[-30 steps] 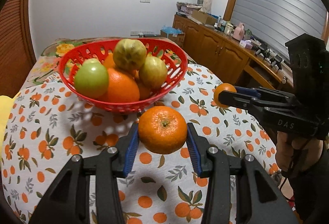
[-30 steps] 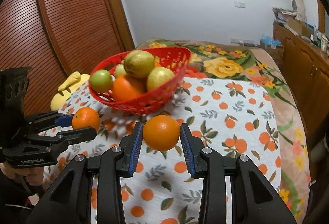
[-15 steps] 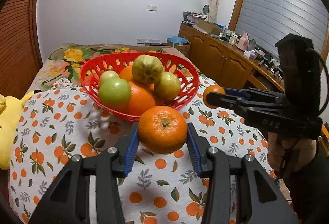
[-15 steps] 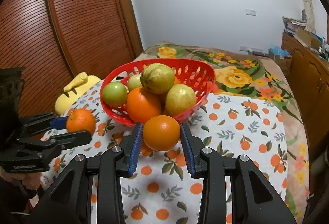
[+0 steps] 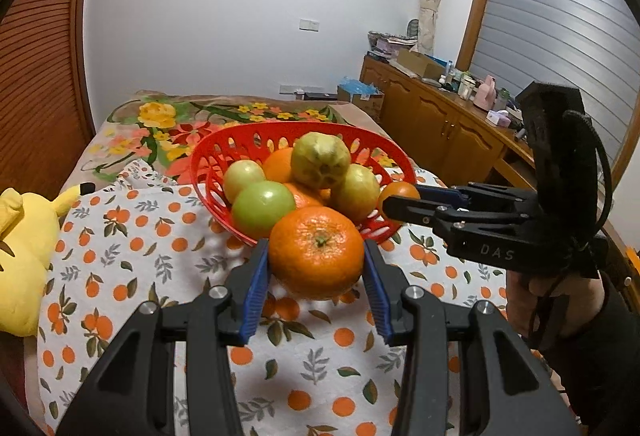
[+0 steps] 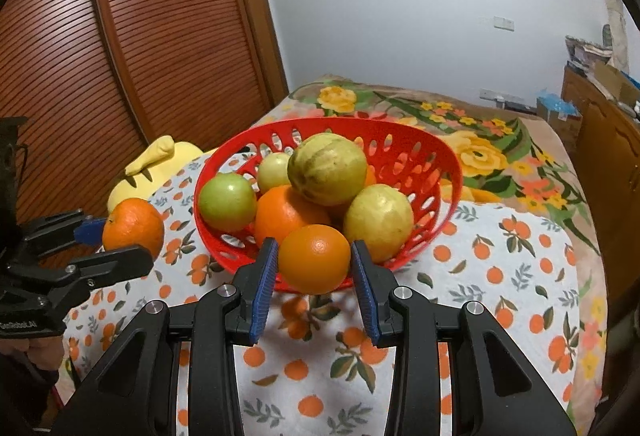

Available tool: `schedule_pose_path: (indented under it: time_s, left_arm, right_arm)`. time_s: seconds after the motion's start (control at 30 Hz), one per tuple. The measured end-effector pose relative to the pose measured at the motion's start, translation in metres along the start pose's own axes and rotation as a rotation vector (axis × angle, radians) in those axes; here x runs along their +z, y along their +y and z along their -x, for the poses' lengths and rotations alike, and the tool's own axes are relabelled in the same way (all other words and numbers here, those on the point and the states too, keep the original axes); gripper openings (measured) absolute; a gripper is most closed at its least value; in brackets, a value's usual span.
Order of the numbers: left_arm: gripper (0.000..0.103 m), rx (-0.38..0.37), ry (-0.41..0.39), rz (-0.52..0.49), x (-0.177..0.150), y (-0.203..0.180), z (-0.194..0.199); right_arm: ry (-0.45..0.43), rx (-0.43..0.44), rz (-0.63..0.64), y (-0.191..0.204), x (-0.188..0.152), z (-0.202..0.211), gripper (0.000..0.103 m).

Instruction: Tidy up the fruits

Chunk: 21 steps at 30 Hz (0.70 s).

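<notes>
A red slotted basket [image 5: 224, 156] [image 6: 436, 172] stands on the orange-print cloth, piled with green and yellow fruits and oranges. My left gripper [image 5: 316, 268] is shut on a tangerine with a green stem [image 5: 316, 252], held just before the basket's near rim; it also shows in the right wrist view [image 6: 134, 222]. My right gripper [image 6: 314, 268] is shut on a smooth orange [image 6: 314, 258], held at the basket's near rim. In the left wrist view that orange [image 5: 398, 194] sits at the basket's right edge.
A yellow plush toy [image 5: 20, 256] [image 6: 160, 160] lies left of the basket. A flowered blanket [image 6: 500, 156] covers the bed behind. A wooden cabinet with clutter [image 5: 440, 116] runs along the right wall. A slatted wooden door [image 6: 120, 56] stands on the left.
Both grippers have risen and moved toward the basket with their fruits. The basket now looks closer and lower in both views.
</notes>
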<state>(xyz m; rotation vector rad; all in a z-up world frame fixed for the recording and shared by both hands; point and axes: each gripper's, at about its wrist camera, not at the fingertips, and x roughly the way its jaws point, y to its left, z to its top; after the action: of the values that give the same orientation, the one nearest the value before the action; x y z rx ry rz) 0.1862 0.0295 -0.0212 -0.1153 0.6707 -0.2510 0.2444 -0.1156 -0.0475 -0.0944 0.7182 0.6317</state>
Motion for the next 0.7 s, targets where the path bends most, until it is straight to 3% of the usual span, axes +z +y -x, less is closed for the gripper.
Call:
schedule_pose_path:
  time_s: [0.27,0.7]
  left_arm:
    - [0.044,0.005,0.005,0.014,0.009,0.01,-0.011]
    - [0.044,-0.016,0.013,-0.016,0.021,-0.002,-0.034]
  right_arm:
    - [0.008,0.011,-0.013,-0.005,0.005,-0.011,0.039]
    - [-0.038,-0.031,-0.034,-0.017,0.005,0.009,0.041]
